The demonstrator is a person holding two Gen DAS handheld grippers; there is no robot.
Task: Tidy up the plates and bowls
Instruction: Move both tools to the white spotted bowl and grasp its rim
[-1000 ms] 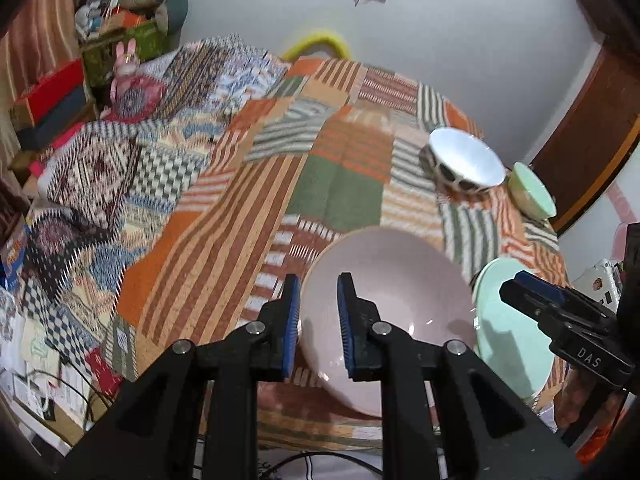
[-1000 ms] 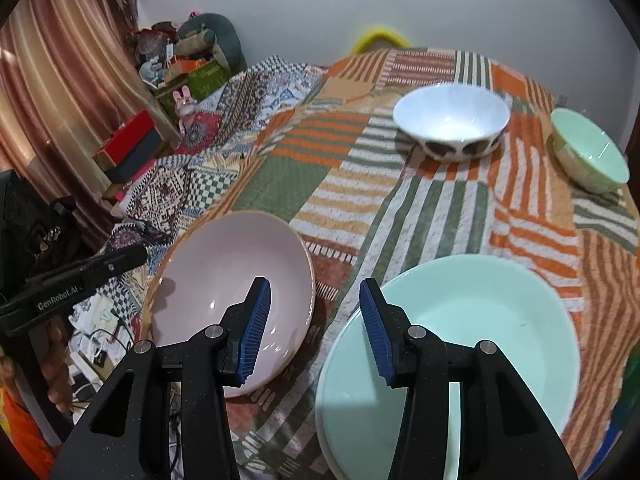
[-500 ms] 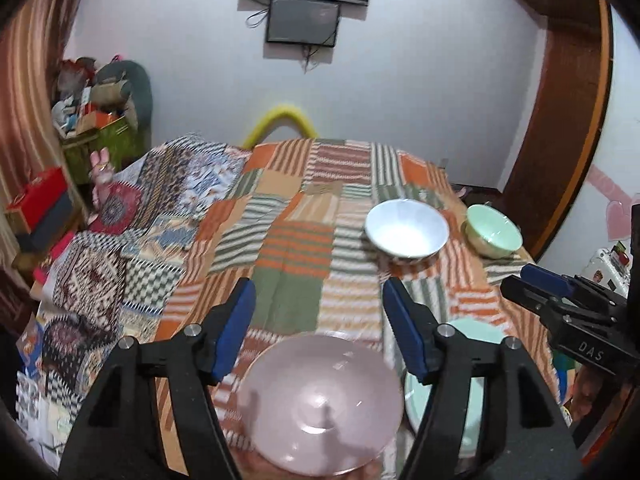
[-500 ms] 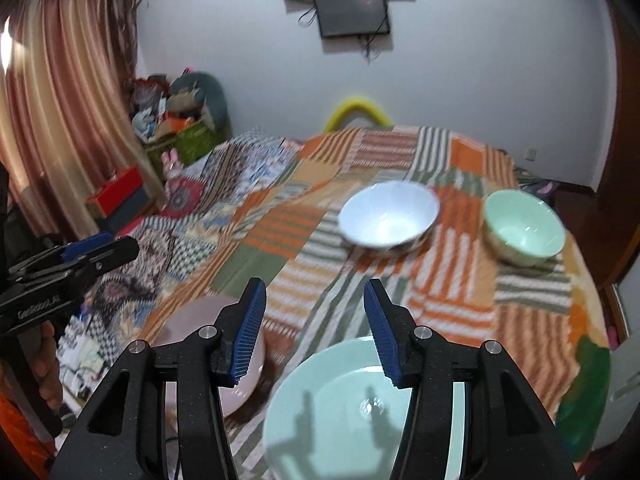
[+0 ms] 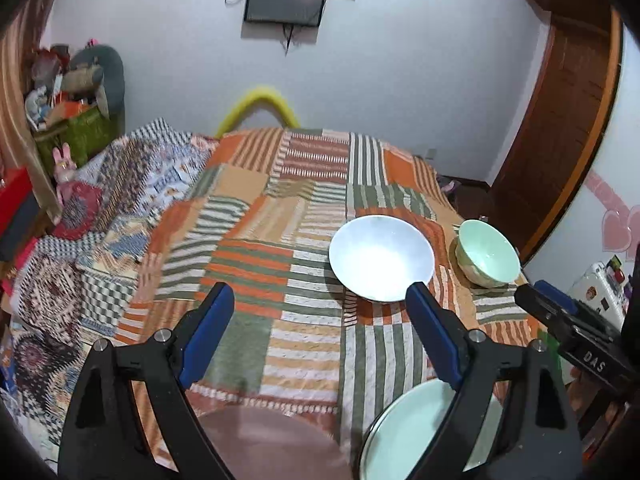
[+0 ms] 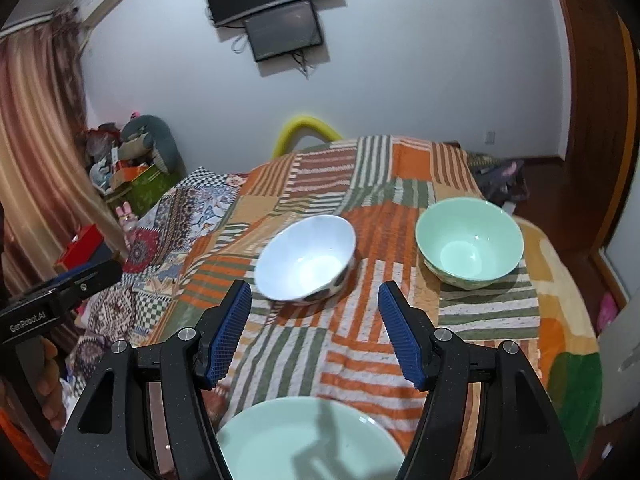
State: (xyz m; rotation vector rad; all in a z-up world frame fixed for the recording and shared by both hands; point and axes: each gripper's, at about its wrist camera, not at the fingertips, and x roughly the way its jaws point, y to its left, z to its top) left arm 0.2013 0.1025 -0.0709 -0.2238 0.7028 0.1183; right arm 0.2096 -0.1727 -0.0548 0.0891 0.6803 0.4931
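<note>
- On the bed's striped patchwork quilt, as the left wrist view has it, the left hand-held gripper has its blue pads spread wide and its jaws are opening, with only quilt between them.
- Beyond the pads the white bowl sits upright, and the small green bowl stands just beside it near the quilt's right edge; the two are apart, not nested.
- At the bottom edge the pink plate lies under the gripper body, and the green plate lies just beside it on the right, partly hidden by the gripper's finger. The other gripper's black tip shows at the far right.
- In the right wrist view, the right hand-held gripper is likewise spread and its jaws are opening, pinching nothing; the white bowl sits just beyond and between the pads, tipped slightly on the soft quilt.
- The small green bowl stands well to the right, and the green plate fills the lower edge.
- By my judgement the two plates are set down side by side near the front, neither stacked on the other. Both bowls look untouched, so grouping or nesting them, and perhaps stacking the plates, is still to do.
</note>
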